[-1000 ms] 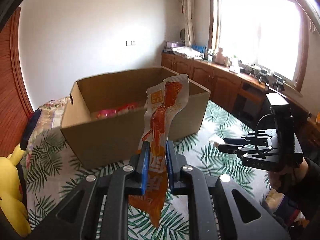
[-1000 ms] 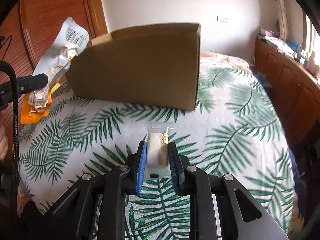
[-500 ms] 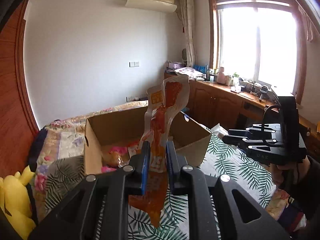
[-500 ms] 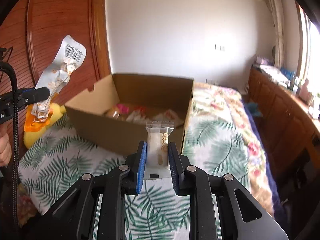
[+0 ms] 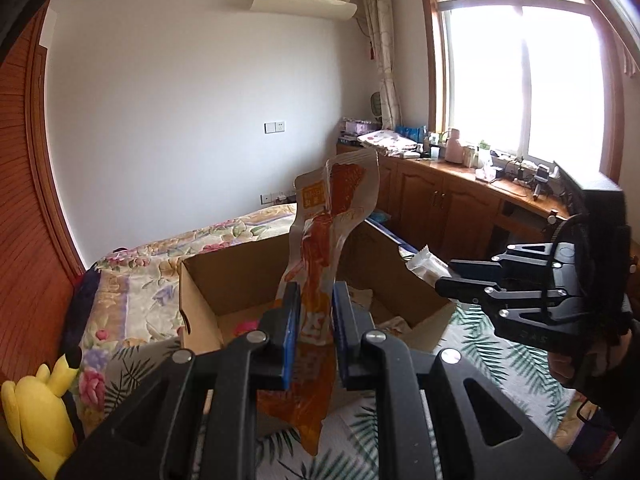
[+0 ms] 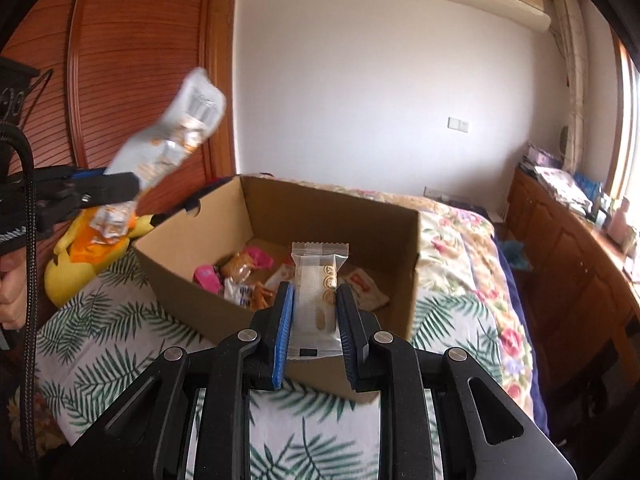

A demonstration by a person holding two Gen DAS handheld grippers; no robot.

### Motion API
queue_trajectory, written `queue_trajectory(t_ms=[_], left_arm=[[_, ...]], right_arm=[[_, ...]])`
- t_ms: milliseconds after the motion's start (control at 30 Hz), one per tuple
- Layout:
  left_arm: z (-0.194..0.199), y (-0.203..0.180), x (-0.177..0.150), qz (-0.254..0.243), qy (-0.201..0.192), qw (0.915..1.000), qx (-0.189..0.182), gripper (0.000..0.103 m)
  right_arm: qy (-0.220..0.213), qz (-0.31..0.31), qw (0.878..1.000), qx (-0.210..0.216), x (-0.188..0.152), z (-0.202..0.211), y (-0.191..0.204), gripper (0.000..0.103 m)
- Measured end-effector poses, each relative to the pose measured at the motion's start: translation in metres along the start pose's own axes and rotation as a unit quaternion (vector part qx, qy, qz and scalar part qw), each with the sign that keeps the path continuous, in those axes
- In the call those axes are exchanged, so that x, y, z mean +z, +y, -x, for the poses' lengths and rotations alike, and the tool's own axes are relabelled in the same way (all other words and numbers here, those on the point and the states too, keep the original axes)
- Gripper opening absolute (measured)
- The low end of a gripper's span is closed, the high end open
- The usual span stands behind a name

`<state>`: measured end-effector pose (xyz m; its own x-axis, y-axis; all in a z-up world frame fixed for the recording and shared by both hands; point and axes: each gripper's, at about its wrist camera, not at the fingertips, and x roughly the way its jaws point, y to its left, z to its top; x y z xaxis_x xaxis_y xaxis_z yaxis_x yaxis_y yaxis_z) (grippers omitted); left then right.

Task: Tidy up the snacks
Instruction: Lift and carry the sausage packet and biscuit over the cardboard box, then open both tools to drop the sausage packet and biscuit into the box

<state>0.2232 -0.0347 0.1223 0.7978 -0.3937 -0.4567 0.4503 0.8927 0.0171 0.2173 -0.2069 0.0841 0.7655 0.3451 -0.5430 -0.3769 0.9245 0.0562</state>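
Note:
An open cardboard box (image 5: 200, 300) (image 6: 400, 240) stands on the bed with several snack packets (image 6: 244, 276) inside. My left gripper (image 5: 314, 320) is shut on a long orange and white snack pouch (image 5: 332, 216), held upright above the box's near edge. In the right wrist view the left gripper (image 6: 120, 186) and its pouch (image 6: 176, 136) show at the left. My right gripper (image 6: 314, 316) is shut on a small white wrapped snack (image 6: 318, 288), above the box's near wall. It shows at the right of the left wrist view (image 5: 444, 280).
The bed has a palm-leaf cover (image 6: 120, 332) and a floral quilt (image 5: 160, 256). A yellow plush toy (image 5: 36, 408) lies at the left. Wooden cabinets (image 5: 440, 208) with clutter line the window wall. A wooden wardrobe (image 6: 120, 60) stands behind the box.
Both grippers have risen and moved toward the box with their snacks. The box's inside now shows from above in both views.

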Motion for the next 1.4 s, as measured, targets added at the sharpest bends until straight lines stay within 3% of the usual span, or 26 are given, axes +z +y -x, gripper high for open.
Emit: queue_trajectory(t_ms=[300, 633, 1000, 1300, 1400], left_arm=[[-0.056, 0.023, 0.014, 0.013, 0.019, 0.9997, 0.009, 0.013], [-0.113, 0.026, -0.005, 0.026, 0.073, 0.9969, 0.012, 0.013], [-0.132, 0.024, -0.023, 0.025, 0.115, 0.9926, 0.028, 0.013], [-0.132, 0.023, -0.023, 0.028, 0.113, 0.9926, 0.035, 0.015], [-0.131, 0.025, -0.026, 0.031, 0.111, 0.9926, 0.037, 0.017]], right_arm=[[0.002, 0.005, 1.000, 0.015, 0.019, -0.043, -0.005, 0.020], [0.024, -0.005, 0.999, 0.027, 0.015, -0.094, -0.014, 0.020], [0.053, -0.016, 0.998, 0.026, 0.004, -0.117, -0.013, 0.021], [0.063, -0.028, 0.997, 0.033, 0.002, -0.122, -0.014, 0.022], [0.063, -0.034, 0.997, 0.036, 0.001, -0.119, -0.014, 0.028]])
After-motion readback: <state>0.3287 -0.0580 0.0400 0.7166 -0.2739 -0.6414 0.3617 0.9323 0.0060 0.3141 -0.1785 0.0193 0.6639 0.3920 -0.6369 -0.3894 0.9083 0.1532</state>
